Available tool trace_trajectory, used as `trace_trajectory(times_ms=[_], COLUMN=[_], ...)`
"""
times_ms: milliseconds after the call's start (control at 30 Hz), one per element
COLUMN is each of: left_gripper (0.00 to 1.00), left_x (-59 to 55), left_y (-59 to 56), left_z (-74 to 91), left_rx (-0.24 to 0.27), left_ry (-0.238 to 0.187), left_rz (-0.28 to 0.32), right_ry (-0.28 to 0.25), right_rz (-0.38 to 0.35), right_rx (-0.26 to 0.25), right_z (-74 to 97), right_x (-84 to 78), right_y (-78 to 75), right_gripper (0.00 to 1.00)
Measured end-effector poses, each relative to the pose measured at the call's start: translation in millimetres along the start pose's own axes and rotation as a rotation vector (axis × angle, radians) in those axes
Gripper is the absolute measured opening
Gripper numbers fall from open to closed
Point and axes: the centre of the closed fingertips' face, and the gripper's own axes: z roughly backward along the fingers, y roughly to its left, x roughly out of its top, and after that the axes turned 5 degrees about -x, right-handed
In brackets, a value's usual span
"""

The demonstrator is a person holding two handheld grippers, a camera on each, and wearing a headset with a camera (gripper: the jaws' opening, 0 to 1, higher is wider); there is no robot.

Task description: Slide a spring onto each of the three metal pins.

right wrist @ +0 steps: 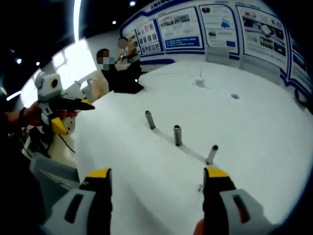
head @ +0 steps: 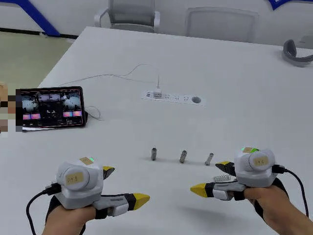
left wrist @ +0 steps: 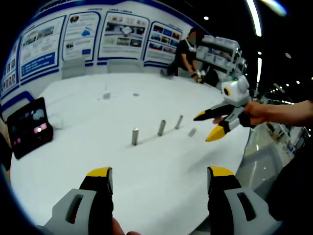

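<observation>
Three metal pins are standing in a row on the white table point(head: 234, 73), just beyond the two grippers and between them: the left pin point(head: 154, 153), the middle pin point(head: 183, 156) and the right pin point(head: 209, 159). The left and middle ones are showing coiled ribbing along their length, a spring sitting on each. The right one is looking smoother and leaning slightly, and it is too small to tell whether it is carrying a spring. In the left gripper view a small grey piece point(left wrist: 192, 131) is lying flat on the table just beside the right pin, near the right gripper's tips; what it is cannot be made out

The left gripper point(head: 125, 184) is hovering at the near left, its yellow-tipped jaws spread wide with nothing between them. The right gripper point(head: 211, 177) is hovering at the near right, close to the right pin, jaws likewise wide apart and gripping nothing. Each is wearing a tan sticker with handwriting on its white housing, but the marks are too blurred to read

Farther back a tablet point(head: 51, 107) is sitting near the table's left edge, its screen showing camera tiles and pink and blue buttons — no legible text. A white power strip point(head: 171, 97) with a plug and cable is lying beyond the pins. Wall posters point(left wrist: 117, 34) with blue headings are hanging behind the table — their print is unreadable
</observation>
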Motion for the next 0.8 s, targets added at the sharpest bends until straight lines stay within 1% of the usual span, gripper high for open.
trace_trajectory(times_ms=[233, 367, 500, 633, 800], left_gripper=[0.81, 0.81, 0.81, 0.81, 0.81], left_x=[3.2, 5.5, 6.4, 7.0, 7.2], left_y=[-2.6, -4.6, -5.6, -7.4, -9.1], left_z=[-5.9, -8.0, -10.3, -13.5, -18.5], left_rx=[-0.015, -0.023, -0.028, -0.036, -0.047], left_ry=[0.004, 0.004, 0.005, 0.008, 0.016], left_rz=[-0.010, -0.016, -0.017, -0.019, -0.028], right_ry=[-0.008, -0.037, -0.041, -0.058, -0.068], right_rz=[-0.034, -0.064, -0.070, -0.086, -0.088], right_rx=[-0.020, -0.034, -0.047, -0.065, -0.071], right_z=[10.5, 17.0, 21.9, 29.0, 36.7], right_x=[-9.9, -11.8, -14.8, -15.8, -17.8], right_y=[0.4, -1.0, -1.3, -3.7, -5.0], right_gripper=[0.79, 0.80, 0.81, 0.81, 0.83])
